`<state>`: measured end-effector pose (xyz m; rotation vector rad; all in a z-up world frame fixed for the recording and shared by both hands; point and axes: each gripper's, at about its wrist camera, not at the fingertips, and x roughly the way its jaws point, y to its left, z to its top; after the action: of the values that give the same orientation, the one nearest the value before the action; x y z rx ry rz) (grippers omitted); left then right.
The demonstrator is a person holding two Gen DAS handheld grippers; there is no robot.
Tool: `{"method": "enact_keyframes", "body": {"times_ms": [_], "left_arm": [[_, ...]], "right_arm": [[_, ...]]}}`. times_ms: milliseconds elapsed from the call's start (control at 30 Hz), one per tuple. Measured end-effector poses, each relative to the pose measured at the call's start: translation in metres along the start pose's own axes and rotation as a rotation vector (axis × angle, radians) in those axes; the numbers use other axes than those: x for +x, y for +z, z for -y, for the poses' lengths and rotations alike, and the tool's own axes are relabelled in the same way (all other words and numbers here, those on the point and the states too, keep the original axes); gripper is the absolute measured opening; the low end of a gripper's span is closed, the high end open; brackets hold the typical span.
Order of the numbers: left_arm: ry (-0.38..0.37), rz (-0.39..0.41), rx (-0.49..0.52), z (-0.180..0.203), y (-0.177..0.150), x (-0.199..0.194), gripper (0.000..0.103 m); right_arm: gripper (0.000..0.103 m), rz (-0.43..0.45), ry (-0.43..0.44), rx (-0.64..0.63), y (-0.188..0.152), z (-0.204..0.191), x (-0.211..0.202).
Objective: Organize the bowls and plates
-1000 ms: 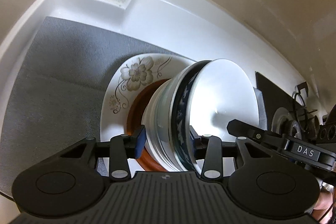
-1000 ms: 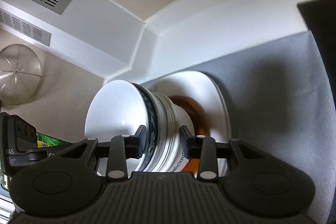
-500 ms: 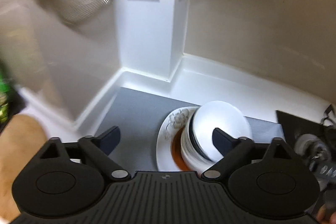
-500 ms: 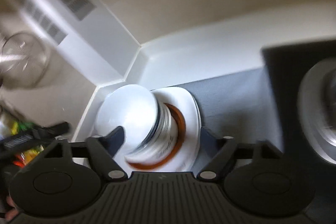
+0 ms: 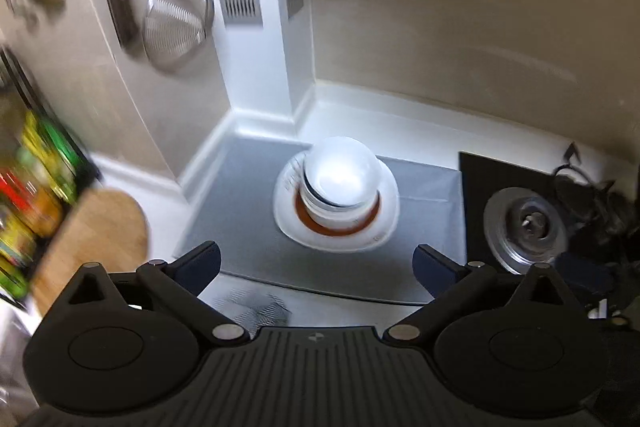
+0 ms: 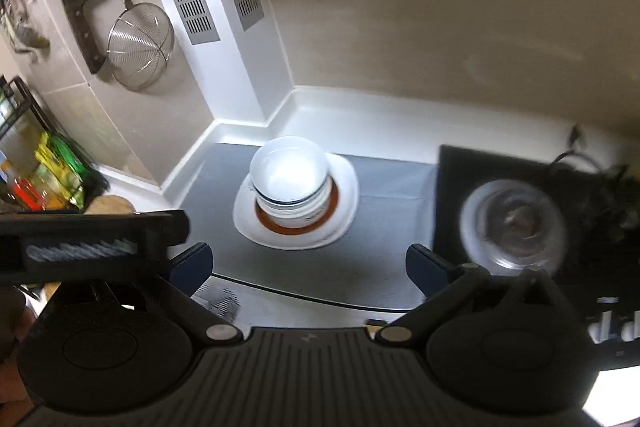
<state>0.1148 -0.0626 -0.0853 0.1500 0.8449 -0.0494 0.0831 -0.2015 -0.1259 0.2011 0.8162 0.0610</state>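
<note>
Now, at the far left, a rack of bottles and a wooden board sit near the counter edge, with a strainer hanging above. Next comes the left gripper, whose jaws have just been opening and stand wide apart with nothing between them. Centre, the bowls sit nested on a brown dish on a white plate, on the grey mat in the corner. The right gripper has likewise just spread, empty. Rightward lies a burner. The tall stack looks top-heavy; a careless nudge could topple it.
</note>
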Motion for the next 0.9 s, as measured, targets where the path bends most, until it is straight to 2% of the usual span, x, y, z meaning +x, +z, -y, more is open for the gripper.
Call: {"method": "enact_keyframes", "body": {"times_ms": [33, 100, 200, 400, 900], "left_arm": [[0.028, 0.03, 0.019, 0.007, -0.003, -0.007, 0.102], [0.063, 0.033, 0.03, 0.018, -0.007, -0.016, 0.102], [0.022, 0.002, 0.023, 0.023, -0.006, -0.019, 0.102], [0.02, -0.022, 0.039, 0.03, -0.008, -0.017, 0.102], [0.032, -0.055, 0.042, 0.035, -0.01, -0.012, 0.102]], "right_arm": [[0.102, 0.012, -0.008, -0.005, -0.001, -0.001, -0.007], [0.102, 0.006, -0.019, 0.006, -0.002, 0.003, -0.014], [0.102, -0.008, -0.016, 0.036, -0.004, 0.01, -0.02], [0.102, -0.032, -0.038, 0.051, -0.01, 0.016, -0.02], [0.102, -0.074, -0.031, 0.07, -0.012, 0.021, -0.014]]}}
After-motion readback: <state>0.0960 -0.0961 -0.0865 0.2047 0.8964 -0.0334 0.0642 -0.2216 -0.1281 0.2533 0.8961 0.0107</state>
